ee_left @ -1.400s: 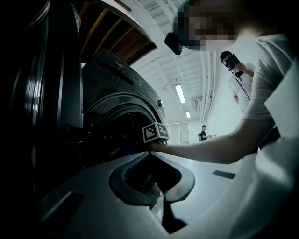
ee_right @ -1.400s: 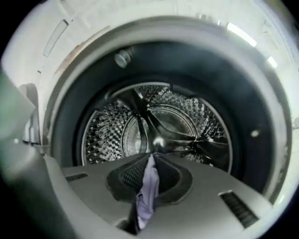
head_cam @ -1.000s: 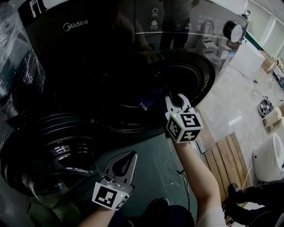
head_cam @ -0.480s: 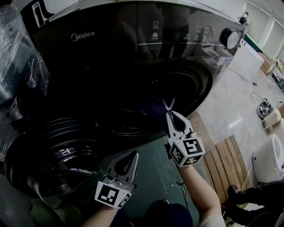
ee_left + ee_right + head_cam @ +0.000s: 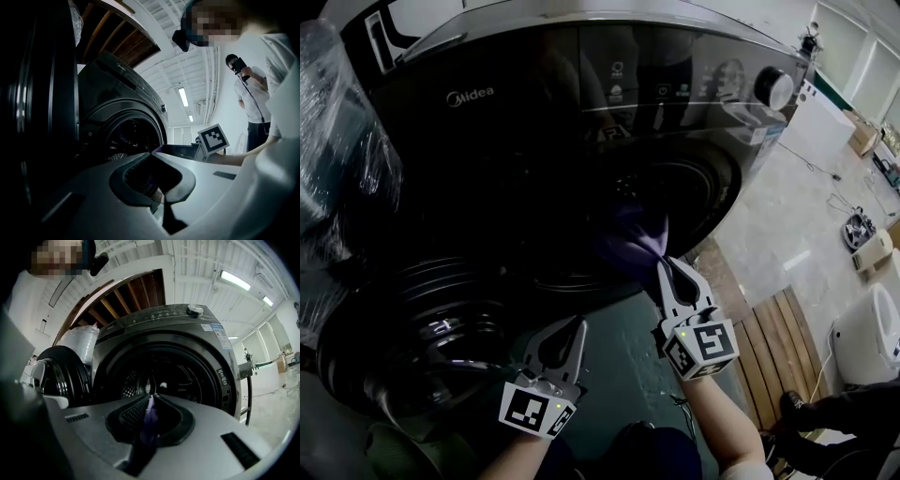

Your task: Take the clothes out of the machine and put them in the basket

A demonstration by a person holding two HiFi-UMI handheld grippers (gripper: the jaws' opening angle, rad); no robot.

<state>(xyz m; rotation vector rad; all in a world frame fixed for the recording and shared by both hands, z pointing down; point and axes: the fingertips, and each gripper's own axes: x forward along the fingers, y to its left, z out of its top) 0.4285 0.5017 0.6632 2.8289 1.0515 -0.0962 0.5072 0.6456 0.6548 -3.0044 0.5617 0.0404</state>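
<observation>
Where the right gripper [image 5: 661, 263] pinches it, the purple cloth [image 5: 636, 236] hangs bunched and glossy.

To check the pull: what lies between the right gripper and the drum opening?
A purple cloth stretches from the right gripper into the drum opening; the head view shows it.

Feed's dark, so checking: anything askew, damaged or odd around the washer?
Nothing stands out. The washer door hangs open, and the purple garment trails from the drum, pinched in the right hand-held gripper.
</observation>
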